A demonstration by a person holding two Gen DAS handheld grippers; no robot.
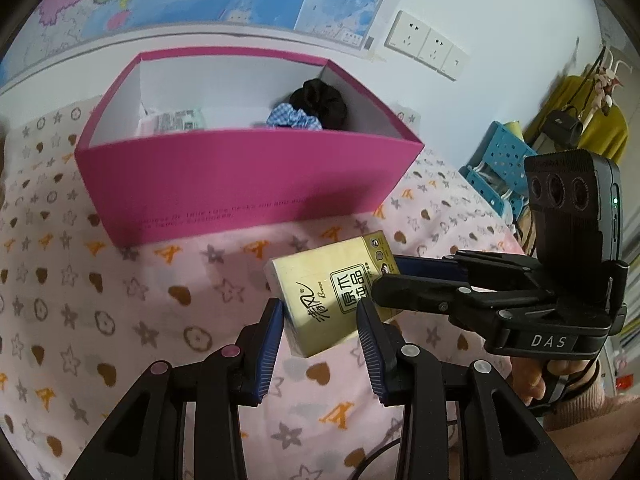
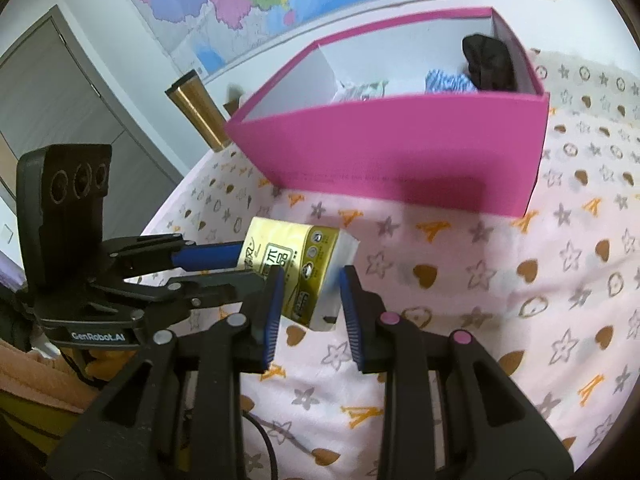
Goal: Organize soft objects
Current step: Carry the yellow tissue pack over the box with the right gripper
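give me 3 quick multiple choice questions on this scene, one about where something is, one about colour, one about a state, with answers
1. Where is the black scrunchie?
A. inside the pink box
B. on the bedsheet in front of the box
C. in the right gripper

2. What colour is the outside of the box?
A. blue
B. pink
C. yellow

3. What is happening with the yellow tissue pack?
A. it lies inside the box
B. it sits alone on the sheet, untouched
C. it is between the fingers of both grippers

Answers:
1. A, it rests in the box's right corner beside a blue checked scrunchie.
2. B, its outer walls are bright pink and its inner walls white.
3. C, the left gripper and the right gripper each have a finger on either side of the pack, in front of the box.
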